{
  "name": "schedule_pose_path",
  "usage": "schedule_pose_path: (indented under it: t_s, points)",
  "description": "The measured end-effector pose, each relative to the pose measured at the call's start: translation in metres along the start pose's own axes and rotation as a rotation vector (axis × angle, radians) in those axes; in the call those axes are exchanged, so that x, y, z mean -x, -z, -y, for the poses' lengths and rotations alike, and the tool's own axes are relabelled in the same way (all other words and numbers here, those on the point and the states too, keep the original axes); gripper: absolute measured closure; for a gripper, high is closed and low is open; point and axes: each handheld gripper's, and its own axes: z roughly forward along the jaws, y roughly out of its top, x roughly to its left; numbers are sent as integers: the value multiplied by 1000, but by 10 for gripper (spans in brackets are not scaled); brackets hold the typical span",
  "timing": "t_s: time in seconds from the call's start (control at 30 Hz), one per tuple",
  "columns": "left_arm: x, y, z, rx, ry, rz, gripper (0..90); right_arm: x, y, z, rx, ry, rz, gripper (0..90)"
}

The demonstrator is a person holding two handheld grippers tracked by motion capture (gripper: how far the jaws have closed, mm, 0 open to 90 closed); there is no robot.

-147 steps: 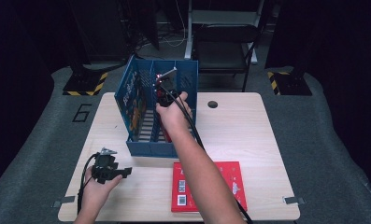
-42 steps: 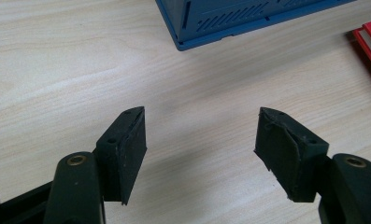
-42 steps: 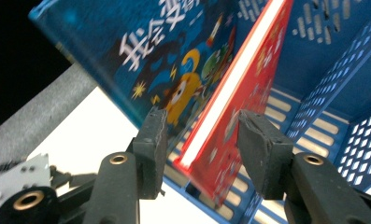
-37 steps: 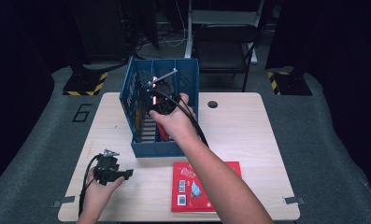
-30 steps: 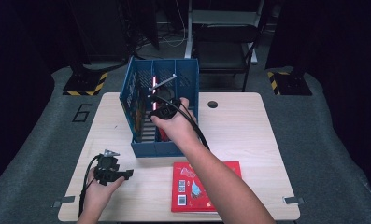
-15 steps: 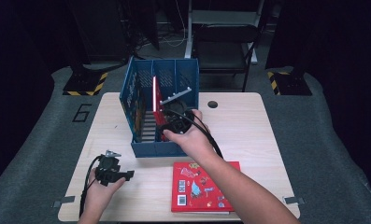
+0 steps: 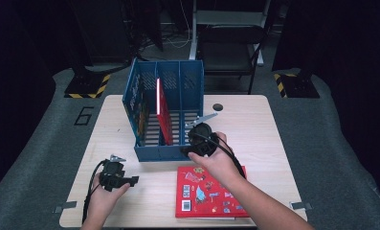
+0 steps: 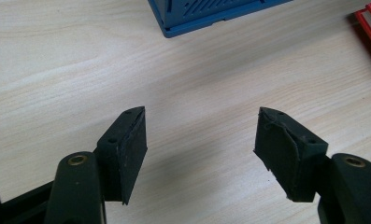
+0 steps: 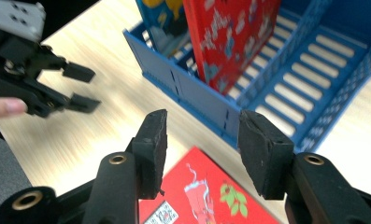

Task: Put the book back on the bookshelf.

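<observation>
Counter [image 7: 254, 124]: pale wood-grain laminate, rectangular, smooth; a small dark round hole is showing at 12 o'clock of the right hand.

Blue file rack [image 7: 171, 96]: rigid plastic, boxy, slatted floor and perforated walls, three compartments with thin dividers. It is sitting at 12 o'clock on the counter. In the left compartment a book with a blue and yellow cover [image 9: 162, 14] is leaning on the outer wall. A thin red book [image 7: 162, 112] is standing upright at the divider between left and middle compartments; which side of it, cannot tell. The right compartment is showing bare slats.

Flat red book [image 7: 207, 192]: glossy cover with cartoon print and a barcode patch, lying face up at 6 o'clock of the rack, apart from it, under the right forearm.

Right hand-held gripper [image 9: 202, 140]: black, blocky foam-faced pads, jaws standing moderately apart and gripping nothing, hovering over the rack's front edge and the flat book's near corner.

Left hand-held gripper [image 8: 199, 140]: jaws spread wide, empty, resting low over bare counter at 8 o'clock of the rack.
</observation>
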Motion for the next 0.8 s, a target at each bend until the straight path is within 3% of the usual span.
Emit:
schedule_pose_path:
  t_s: [0.17, 0.3, 0.53, 0.8]
  points:
    - [0, 0, 0, -6, -7, 1, 344, 7, 1, 27, 22, -14, 27, 525]
    - [3, 0, 0, 4, -2, 7, 344, 12, 4, 48, 43, -34, 20, 525]
    - [8, -1, 1, 4, -4, 10, 343, 18, 7, 81, 19, -60, 17, 524]
    - [13, -2, 1, -10, -22, 21, 343, 26, -4, 115, 18, -103, 24, 509]
